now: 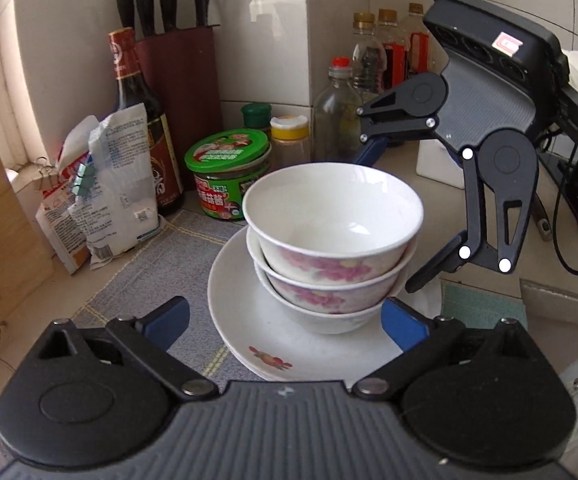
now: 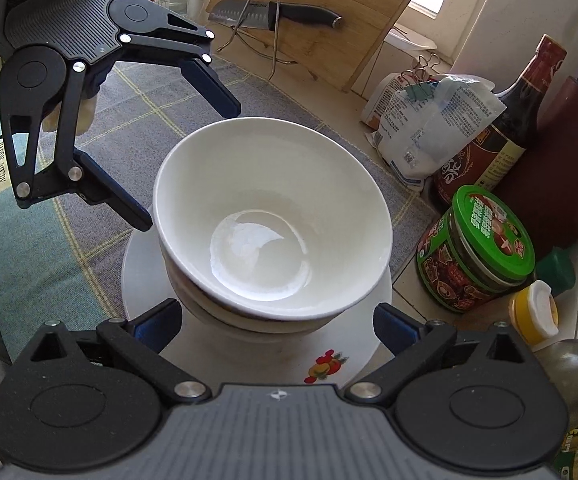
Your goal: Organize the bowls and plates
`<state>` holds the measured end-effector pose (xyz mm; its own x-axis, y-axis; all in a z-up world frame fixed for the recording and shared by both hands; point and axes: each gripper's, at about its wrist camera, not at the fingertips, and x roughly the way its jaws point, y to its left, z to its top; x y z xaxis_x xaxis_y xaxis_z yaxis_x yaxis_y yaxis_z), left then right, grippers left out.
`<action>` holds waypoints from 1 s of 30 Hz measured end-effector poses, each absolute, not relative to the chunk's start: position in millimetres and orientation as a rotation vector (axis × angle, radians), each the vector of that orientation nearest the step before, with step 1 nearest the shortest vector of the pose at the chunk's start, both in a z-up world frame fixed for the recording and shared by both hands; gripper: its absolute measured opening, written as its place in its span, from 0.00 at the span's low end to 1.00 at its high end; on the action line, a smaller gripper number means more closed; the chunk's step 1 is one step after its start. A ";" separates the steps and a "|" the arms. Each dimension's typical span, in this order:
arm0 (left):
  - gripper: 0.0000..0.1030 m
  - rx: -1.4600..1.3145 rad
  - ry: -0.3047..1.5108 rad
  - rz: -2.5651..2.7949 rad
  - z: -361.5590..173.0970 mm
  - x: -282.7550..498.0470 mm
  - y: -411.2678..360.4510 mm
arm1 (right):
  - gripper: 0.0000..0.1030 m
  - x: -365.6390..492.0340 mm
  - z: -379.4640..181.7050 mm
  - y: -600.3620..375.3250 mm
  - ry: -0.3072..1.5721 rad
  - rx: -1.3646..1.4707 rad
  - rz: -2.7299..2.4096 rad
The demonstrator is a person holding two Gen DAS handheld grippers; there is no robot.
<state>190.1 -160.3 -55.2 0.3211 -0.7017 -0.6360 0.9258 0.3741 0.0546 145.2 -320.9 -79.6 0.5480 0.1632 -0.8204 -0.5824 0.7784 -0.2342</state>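
Nearest, left tongs (image 1: pixel 285 318) spread wide, holding nothing, blue pads either side of the stack's near edge, low over the white plate (image 1: pixel 249 320). Right tongs (image 2: pixel 277 320) likewise wide and empty, flanking the base of the bowls from the opposite side, tilted down over them.

Between both pairs, the task's things already gathered: top bowl (image 1: pixel 333 212), white inside with pink flowers outside, nested in a second floral bowl (image 1: pixel 329 292), with what looks like a third bowl beneath, hard to separate. All seated on the plate, or possibly more than one plate judging by a doubled rim at the near edge. Plate resting on the checked grey mat (image 1: pixel 149 280) on the surface.

Judged from this: stacking apparently done or nearly so, bowls nested and centred on the plate. Top bowl leaning slightly in the right wrist view, so perhaps a nudge to settle it left, or a move of the whole stack to its proper place. No other loose plates or bowls in sight.

Farther back, green-lidded jar (image 1: pixel 229 172), dark sauce bottle (image 1: pixel 145 120), clipped bags (image 1: pixel 105 184), knife block (image 1: pixel 177 60) against the tiled wall.
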 end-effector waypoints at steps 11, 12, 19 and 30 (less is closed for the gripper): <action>0.99 0.301 0.359 -0.951 -21.4 165.1 -104.9 | 1.00 103.5 -49.6 -272.7 0.872 -0.355 0.093; 0.99 0.280 0.353 -0.947 -19.6 161.5 -100.5 | 1.00 99.1 -48.3 -267.2 0.867 -0.328 0.047; 0.99 0.255 0.407 -0.859 -11.1 135.1 -78.1 | 1.00 55.1 -45.1 -239.6 0.810 0.008 -0.287; 0.99 0.265 0.605 -0.697 0.1 121.1 -71.8 | 1.00 10.5 -40.5 -216.9 0.745 0.239 -0.502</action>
<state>121.1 -71.8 0.1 0.6058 -0.5208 -0.6015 0.6692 0.7424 0.0312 10.5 -216.9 -40.5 0.6248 -0.3496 -0.6982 0.5155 0.8563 0.0326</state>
